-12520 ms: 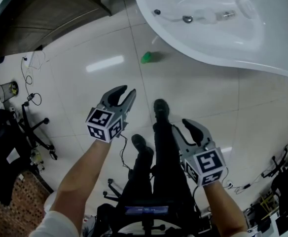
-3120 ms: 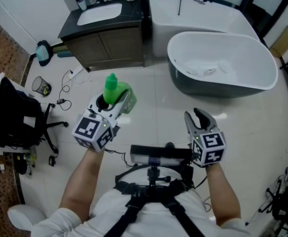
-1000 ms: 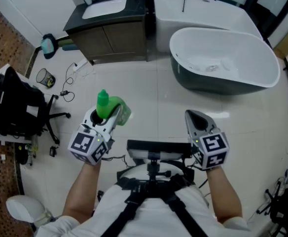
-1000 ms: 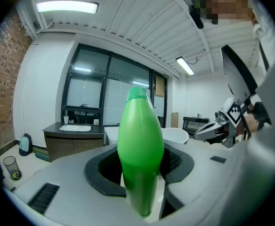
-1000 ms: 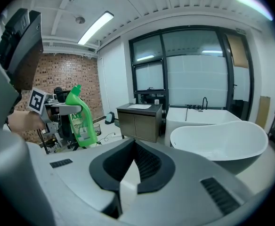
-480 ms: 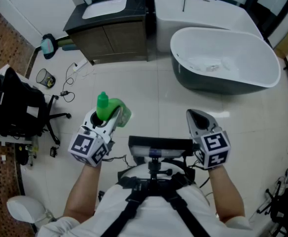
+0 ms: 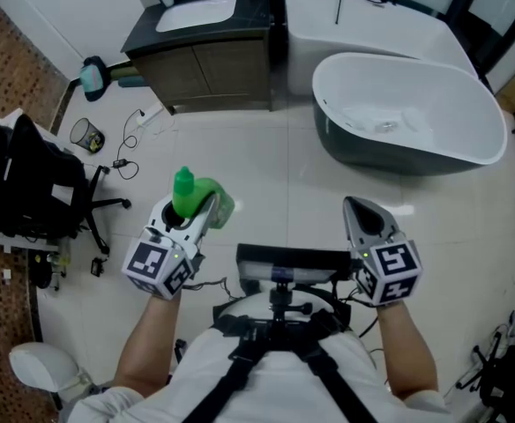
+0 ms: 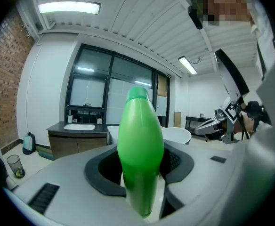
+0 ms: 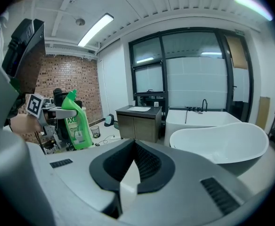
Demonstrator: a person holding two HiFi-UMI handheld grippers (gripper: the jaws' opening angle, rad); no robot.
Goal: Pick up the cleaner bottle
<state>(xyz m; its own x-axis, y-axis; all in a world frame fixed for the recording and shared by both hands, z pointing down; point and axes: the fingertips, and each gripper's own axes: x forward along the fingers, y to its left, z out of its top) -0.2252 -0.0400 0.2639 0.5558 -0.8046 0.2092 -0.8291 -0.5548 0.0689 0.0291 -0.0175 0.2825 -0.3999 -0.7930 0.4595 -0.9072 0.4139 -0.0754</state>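
Observation:
The green cleaner bottle (image 7: 194, 193) stands upright between the jaws of my left gripper (image 7: 197, 208), which is shut on its body and holds it well above the floor. In the left gripper view the green cleaner bottle (image 8: 140, 149) fills the middle, neck up. The right gripper view shows the green cleaner bottle (image 9: 77, 121) far to the left, with its angled cap and white label. My right gripper (image 7: 363, 218) is held out to the right at about the same height, shut and empty; in its own view the right gripper (image 9: 130, 175) has its pads together.
A white freestanding bathtub (image 7: 414, 113) stands ahead to the right. A dark vanity with a sink (image 7: 200, 33) is at the back. On the left are a black office chair (image 7: 28, 188), a small bin (image 7: 87, 134) and cables on the tiled floor. A camera rig (image 7: 293, 267) hangs at the person's chest.
The view has drifted slightly, so the room sits a little lower and to the right. Both grippers have kept still, and the bottle stays in the left one.

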